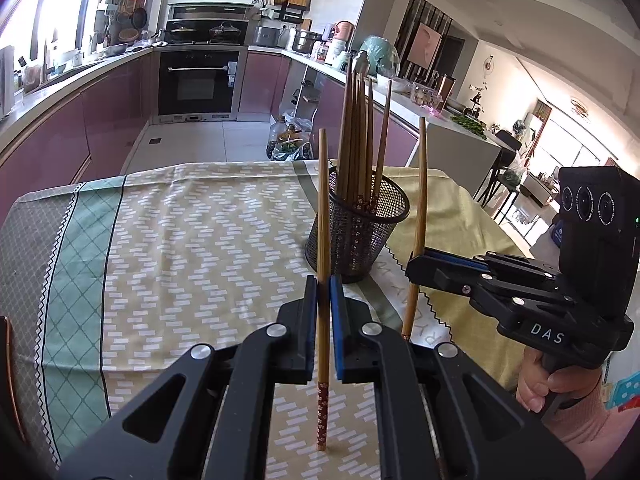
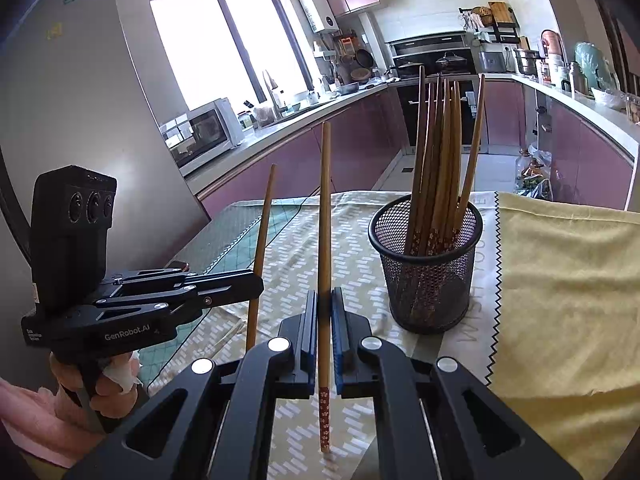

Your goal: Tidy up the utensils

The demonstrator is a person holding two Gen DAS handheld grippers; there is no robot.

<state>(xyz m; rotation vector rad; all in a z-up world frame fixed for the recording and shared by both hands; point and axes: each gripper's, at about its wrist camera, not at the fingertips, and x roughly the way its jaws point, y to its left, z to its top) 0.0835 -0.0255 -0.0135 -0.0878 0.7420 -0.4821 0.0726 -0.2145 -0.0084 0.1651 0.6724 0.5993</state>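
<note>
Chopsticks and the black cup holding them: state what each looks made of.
Chopsticks: apparently wood or bamboo, matte tan shafts, with red flower-patterned bands at the lower ends; the pattern may be paint or wrap.
Cup: seemingly metal wire mesh, black coated; you can see through its fine grid, and its rim is solid.

A patterned cloth (image 1: 180, 240) covers the tabletop, a yellow towel (image 2: 568, 300) at three o'clock. A microwave (image 2: 208, 132) sits at ten o'clock, an oven (image 1: 200, 80) at twelve.

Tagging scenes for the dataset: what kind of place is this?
A home kitchen, most likely: built-in oven under a stove with pots, microwave on the counter by the window, and a cloth-covered table holding a mesh chopstick holder.
</note>
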